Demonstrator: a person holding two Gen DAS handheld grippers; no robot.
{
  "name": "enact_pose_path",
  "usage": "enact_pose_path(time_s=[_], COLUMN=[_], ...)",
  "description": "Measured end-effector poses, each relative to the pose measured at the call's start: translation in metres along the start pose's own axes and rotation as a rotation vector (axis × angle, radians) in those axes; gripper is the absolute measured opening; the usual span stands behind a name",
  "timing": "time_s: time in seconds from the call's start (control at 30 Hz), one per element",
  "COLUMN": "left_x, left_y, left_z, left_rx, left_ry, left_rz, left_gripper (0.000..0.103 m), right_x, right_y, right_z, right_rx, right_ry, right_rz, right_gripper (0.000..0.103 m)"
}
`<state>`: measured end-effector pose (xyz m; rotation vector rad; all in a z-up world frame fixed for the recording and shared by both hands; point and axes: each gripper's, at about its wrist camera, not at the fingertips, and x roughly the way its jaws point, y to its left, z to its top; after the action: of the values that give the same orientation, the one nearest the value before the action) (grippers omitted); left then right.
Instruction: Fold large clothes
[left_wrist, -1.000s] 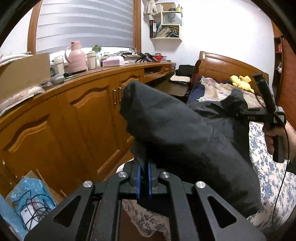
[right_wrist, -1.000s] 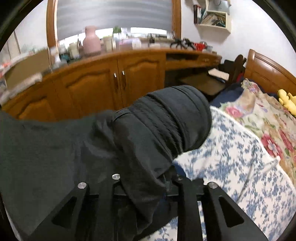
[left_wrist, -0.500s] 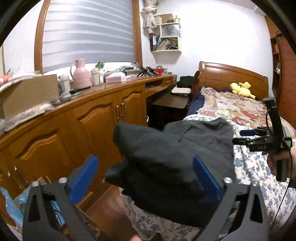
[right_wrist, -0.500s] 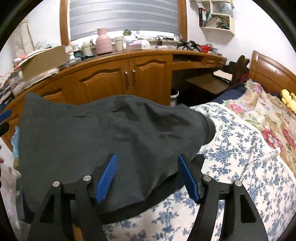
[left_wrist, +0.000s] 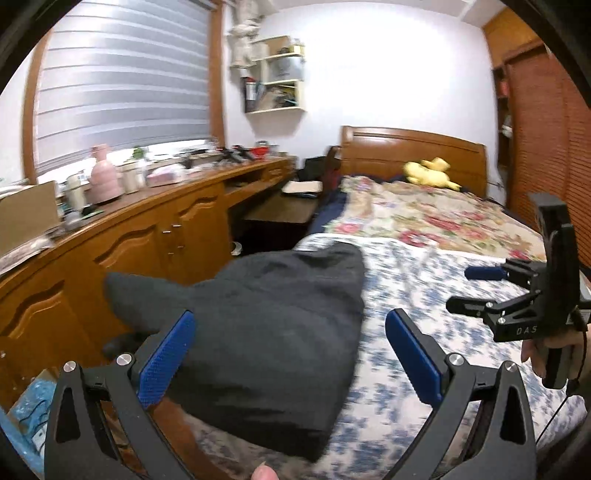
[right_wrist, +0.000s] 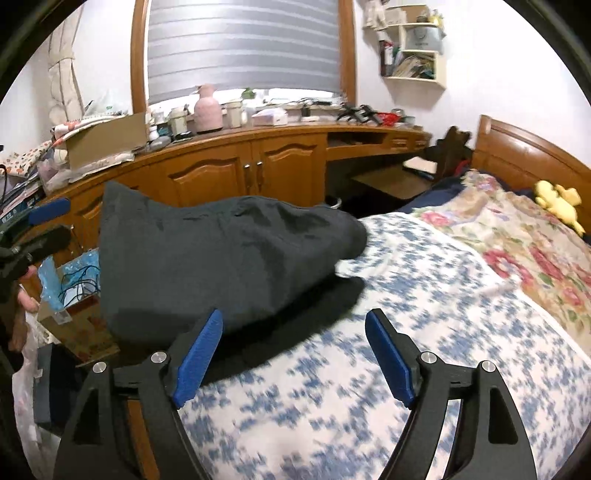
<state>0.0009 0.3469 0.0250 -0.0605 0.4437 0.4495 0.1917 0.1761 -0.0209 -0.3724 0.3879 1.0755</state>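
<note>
A dark grey garment (left_wrist: 266, 325) lies folded in a thick bundle at the left edge of the bed (left_wrist: 424, 295), partly overhanging it. My left gripper (left_wrist: 288, 332) hovers just in front of it, jaws wide open, with the blue pads clear of the cloth. In the right wrist view the garment (right_wrist: 221, 258) sits ahead and to the left. My right gripper (right_wrist: 295, 321) is drawn back over the blue-flowered sheet (right_wrist: 406, 332), its jaws opening with nothing between them. Each gripper shows in the other's view: the right gripper (left_wrist: 461, 290) and the left gripper (right_wrist: 55, 223).
Wooden cabinets (right_wrist: 229, 177) with a cluttered top run along the far side of a narrow floor gap. A cardboard box and blue plastic bag (right_wrist: 70, 280) sit on that floor. A flowered quilt (left_wrist: 424, 218) and yellow plush toy (left_wrist: 428, 173) lie toward the headboard.
Both grippers were shut on the dark garment held up in the air. They have let go, opened and pulled back, and the garment now rests on the bed's edge.
</note>
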Motion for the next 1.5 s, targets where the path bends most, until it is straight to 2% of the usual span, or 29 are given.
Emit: enact_pose_path(time_s=[0.07,0.2,0.43,0.77,0.97,1.1,1.5], left_x=[-0.001,-0.004,-0.015,-0.031,-0.045,-0.056,-0.115], left_y=[-0.021,-0.073,-0.162,-0.261,-0.290,-0.304,-0.319], left_z=[-0.002,-0.004,-0.010,-0.036,-0.053,-0.060,-0.042], left_rx=[0.014,0.030,0.081,0.128,0.127,0.114,0.121], left_ry=[-0.004,-0.014,-0.012,0.034,0.054,0.077,-0.023], left_rz=[-0.022,-0.110,-0.233,-0.369,-0.417,-0.453,-0.472], left_gripper=[0.103,0.103,0.103,0.103,0.103,0.103,0.103], right_x=[-0.025,-0.079,-0.165,-0.243,-0.291,-0.312,-0.391], right_y=[-0.003,-0.014,-0.030,-0.036,-0.028,-0.016,0.036], right_z=[-0.012,-0.041,-0.099,-0.174,-0.205,-0.218,-0.214], right_rx=[0.021,0.054,0.123,0.263,0.312,0.350,0.357], right_ry=[-0.016,-0.041,-0.067,-0.069,-0.085,-0.091,-0.194], right_rz=[-0.028,-0.091,-0.236,-0.357,-0.449,-0.477,-0.580], right_gripper=[0.082,0.084,0.087,0.087,0.087,0.087,0.087])
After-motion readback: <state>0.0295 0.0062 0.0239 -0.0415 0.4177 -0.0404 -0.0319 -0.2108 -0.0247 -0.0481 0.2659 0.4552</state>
